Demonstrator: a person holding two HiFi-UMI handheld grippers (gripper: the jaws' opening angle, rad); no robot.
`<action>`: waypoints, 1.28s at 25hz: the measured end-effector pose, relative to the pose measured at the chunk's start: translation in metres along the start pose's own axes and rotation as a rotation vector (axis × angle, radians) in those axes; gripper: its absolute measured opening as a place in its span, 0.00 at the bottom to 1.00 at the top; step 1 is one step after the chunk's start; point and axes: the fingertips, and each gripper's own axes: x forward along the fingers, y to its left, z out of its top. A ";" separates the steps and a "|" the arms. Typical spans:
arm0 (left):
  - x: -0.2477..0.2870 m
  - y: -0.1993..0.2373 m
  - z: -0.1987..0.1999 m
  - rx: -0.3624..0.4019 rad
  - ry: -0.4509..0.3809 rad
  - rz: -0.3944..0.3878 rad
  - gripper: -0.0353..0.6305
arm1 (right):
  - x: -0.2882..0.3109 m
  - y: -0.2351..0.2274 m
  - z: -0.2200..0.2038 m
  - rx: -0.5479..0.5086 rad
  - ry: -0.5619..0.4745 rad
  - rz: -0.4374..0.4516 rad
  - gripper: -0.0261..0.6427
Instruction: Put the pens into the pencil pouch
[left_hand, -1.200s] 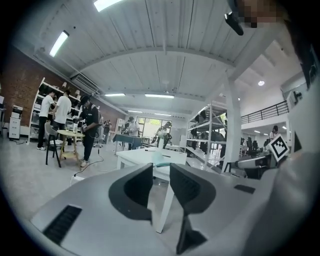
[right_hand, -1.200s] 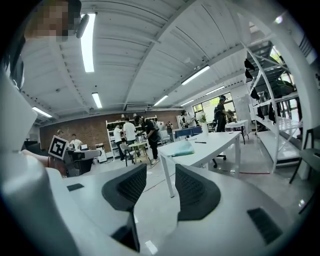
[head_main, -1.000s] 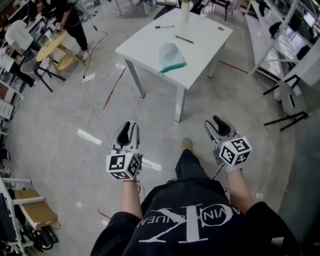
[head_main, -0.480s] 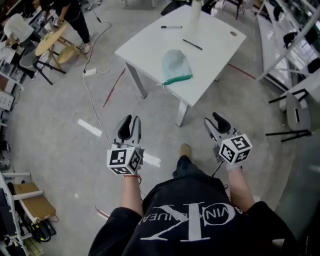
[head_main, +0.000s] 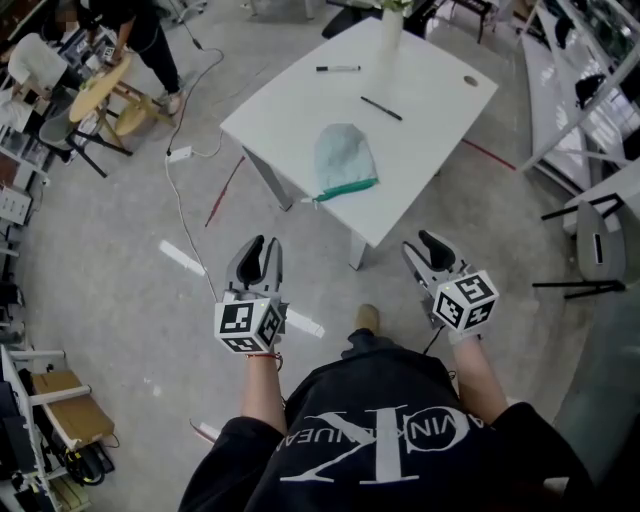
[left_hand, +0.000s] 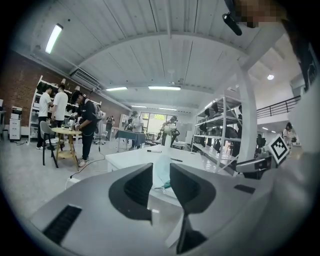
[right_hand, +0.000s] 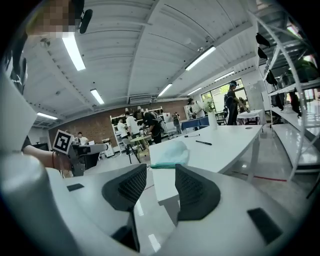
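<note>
A pale blue-green pencil pouch (head_main: 343, 160) lies near the front edge of a white table (head_main: 440, 130). Two dark pens lie beyond it, one (head_main: 381, 108) mid-table and one (head_main: 338, 68) near the far side. My left gripper (head_main: 262, 246) and right gripper (head_main: 424, 244) hang over the floor short of the table, both open and empty. In the left gripper view the pouch (left_hand: 162, 176) shows through the gap of the left gripper (left_hand: 161, 170). In the right gripper view the pouch (right_hand: 170, 152) and a pen (right_hand: 203, 142) lie ahead of the right gripper (right_hand: 161, 170).
A white bottle (head_main: 392, 30) and a small round object (head_main: 470, 80) stand at the table's far side. A cable (head_main: 185, 190) runs over the floor at left, near a person at a round wooden table (head_main: 100, 85). Shelving (head_main: 580, 60) and a chair (head_main: 590, 250) stand at right.
The table and pouch have come closer and lower in the head view as the person walks toward them. Both grippers have advanced with the person, still open and empty.
</note>
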 end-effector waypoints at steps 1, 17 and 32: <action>0.007 -0.001 0.000 0.003 0.001 0.001 0.20 | 0.004 -0.005 0.001 -0.002 0.005 0.007 0.32; 0.115 -0.048 -0.023 0.094 0.161 -0.145 0.22 | 0.051 -0.076 0.018 -0.004 0.044 0.093 0.32; 0.190 -0.057 -0.063 0.379 0.429 -0.326 0.30 | 0.076 -0.098 0.019 0.028 0.089 0.094 0.32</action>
